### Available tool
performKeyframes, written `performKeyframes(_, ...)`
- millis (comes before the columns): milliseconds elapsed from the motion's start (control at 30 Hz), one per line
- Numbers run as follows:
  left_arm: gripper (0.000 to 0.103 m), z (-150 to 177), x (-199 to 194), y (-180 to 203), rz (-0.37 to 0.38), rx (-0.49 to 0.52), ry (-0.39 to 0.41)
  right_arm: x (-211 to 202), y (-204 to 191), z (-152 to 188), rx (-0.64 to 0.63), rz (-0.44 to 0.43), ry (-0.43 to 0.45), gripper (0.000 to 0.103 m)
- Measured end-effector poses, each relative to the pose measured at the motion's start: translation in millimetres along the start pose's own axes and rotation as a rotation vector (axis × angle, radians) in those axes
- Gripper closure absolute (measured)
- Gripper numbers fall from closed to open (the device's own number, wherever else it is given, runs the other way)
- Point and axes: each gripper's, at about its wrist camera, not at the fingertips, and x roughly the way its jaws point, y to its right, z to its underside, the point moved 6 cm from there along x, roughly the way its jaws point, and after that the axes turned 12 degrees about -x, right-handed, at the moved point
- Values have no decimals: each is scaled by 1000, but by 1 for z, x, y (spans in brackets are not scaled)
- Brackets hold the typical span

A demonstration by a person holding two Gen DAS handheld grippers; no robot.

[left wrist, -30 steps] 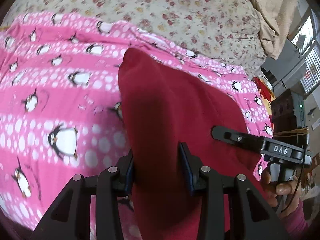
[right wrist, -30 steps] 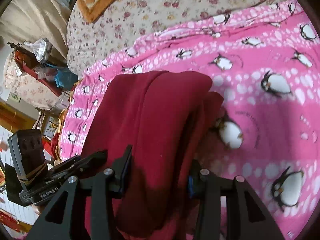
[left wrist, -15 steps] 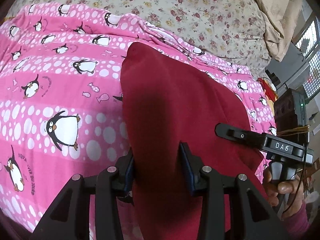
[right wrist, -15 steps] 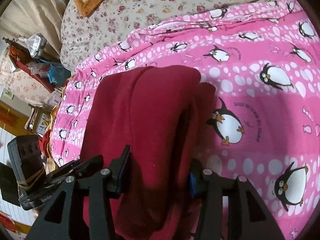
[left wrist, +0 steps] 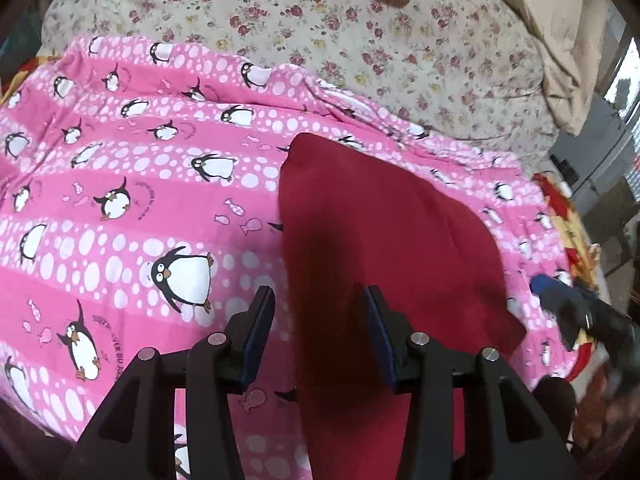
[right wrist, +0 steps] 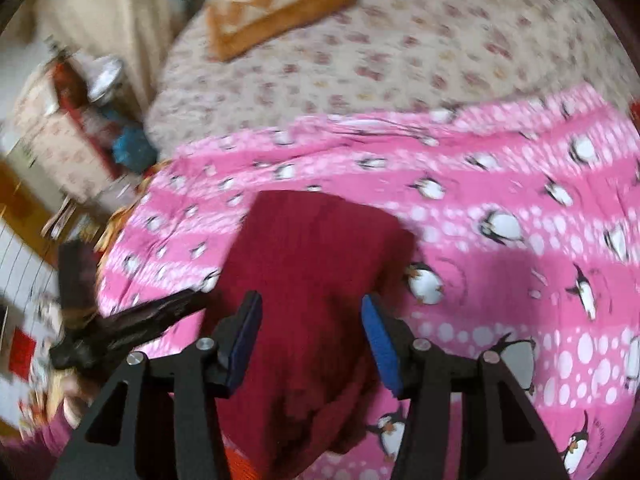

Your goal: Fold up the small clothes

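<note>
A folded dark red garment (left wrist: pixel 384 240) lies on a pink penguin-print blanket (left wrist: pixel 120 184). My left gripper (left wrist: pixel 318 308) is open above the garment's near edge, jaws apart, nothing between the pads. In the right wrist view the same garment (right wrist: pixel 312 264) lies flat, and my right gripper (right wrist: pixel 310 316) is open over its near part, blue pads wide apart. The other gripper shows blurred at the left in the right wrist view (right wrist: pixel 132 324) and at the right in the left wrist view (left wrist: pixel 592 316).
The blanket covers a bed with a floral sheet (left wrist: pixel 360 20). An orange patterned cushion (right wrist: pixel 276 0) lies at the far end. Cluttered furniture and bags (right wrist: pixel 80 120) stand beside the bed's left side. A beige curtain (left wrist: pixel 560 20) hangs at the right.
Both grippers have opened and let go of the red garment. They have pulled back and risen, so the garment now lies on the blanket on its own.
</note>
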Motion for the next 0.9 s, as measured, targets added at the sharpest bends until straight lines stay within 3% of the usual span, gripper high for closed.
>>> performKeyframes(133,78,5,12,1,-54,19,5,22,-16,15,-84,35,-72,48)
performKeyframes(267,77,9,15,6,-75,45,34,53,2,39,-70,127,-161,48)
performKeyframes(433,74,11,13,12,-130,71,75,46,-6,41,-128,166,-161,48)
performKeyframes(567,74,14,6,16,-134,70,75,24,-11,36,-71,168,-129,47)
performKeyframes(700,74,15,-8,20,-158,78,113,2,-13,27,-47,237,-66,36)
performKeyframes(900,74,15,-25,24,-175,84,159,-11,-14,20,-10,285,-20,28)
